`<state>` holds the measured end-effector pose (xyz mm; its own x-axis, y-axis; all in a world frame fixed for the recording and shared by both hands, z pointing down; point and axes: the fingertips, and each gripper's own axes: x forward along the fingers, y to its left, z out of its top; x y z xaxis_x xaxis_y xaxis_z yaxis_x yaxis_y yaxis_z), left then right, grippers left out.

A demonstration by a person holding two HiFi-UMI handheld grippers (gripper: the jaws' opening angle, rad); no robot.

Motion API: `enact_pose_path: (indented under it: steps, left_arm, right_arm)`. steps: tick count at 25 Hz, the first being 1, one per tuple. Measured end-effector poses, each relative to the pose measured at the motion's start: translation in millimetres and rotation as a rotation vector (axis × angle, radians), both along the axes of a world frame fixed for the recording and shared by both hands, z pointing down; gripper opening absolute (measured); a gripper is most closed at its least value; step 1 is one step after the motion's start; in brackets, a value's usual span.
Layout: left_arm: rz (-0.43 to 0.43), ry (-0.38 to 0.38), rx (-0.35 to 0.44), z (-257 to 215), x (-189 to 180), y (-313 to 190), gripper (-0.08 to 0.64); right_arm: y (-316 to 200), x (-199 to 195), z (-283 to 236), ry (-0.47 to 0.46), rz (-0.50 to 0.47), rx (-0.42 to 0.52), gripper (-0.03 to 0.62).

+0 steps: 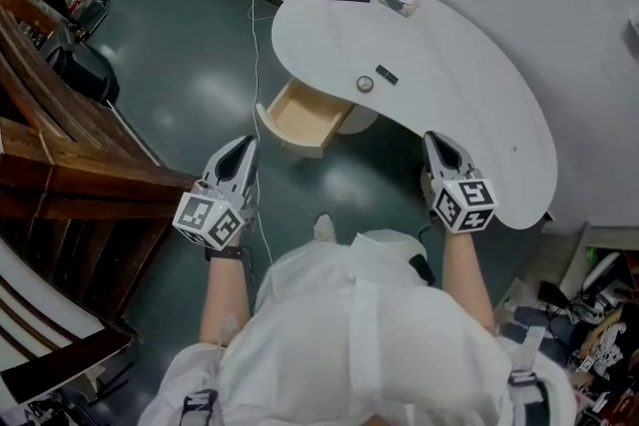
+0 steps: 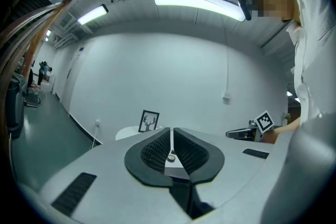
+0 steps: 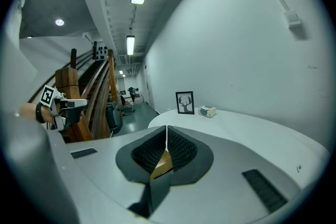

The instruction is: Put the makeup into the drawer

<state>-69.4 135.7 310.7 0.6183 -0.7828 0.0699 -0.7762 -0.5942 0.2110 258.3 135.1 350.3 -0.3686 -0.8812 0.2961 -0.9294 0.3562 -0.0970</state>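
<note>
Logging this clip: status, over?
Left gripper and right gripper shut, empty. Round item, black item on table; drawer open. Path clear.

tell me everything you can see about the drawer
The drawer is a shallow, open-topped box of pale wood with plain walls and a flat bottom. It is pulled out from under the near edge of the white curved table and juts out over the dark green floor. In the head view its inside looks empty. No handle can be made out. Nothing is seen touching it except the table that carries it.
</note>
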Motion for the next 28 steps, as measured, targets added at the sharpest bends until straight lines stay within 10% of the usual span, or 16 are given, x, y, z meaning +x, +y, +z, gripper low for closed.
enact_pose_path:
  steps: [28]
  left_arm:
    - [0.046,-0.028,-0.103,41,64,-147,0.029]
  right_arm:
    - [-160,-52,81,0.101,-0.320,-0.207,0.107]
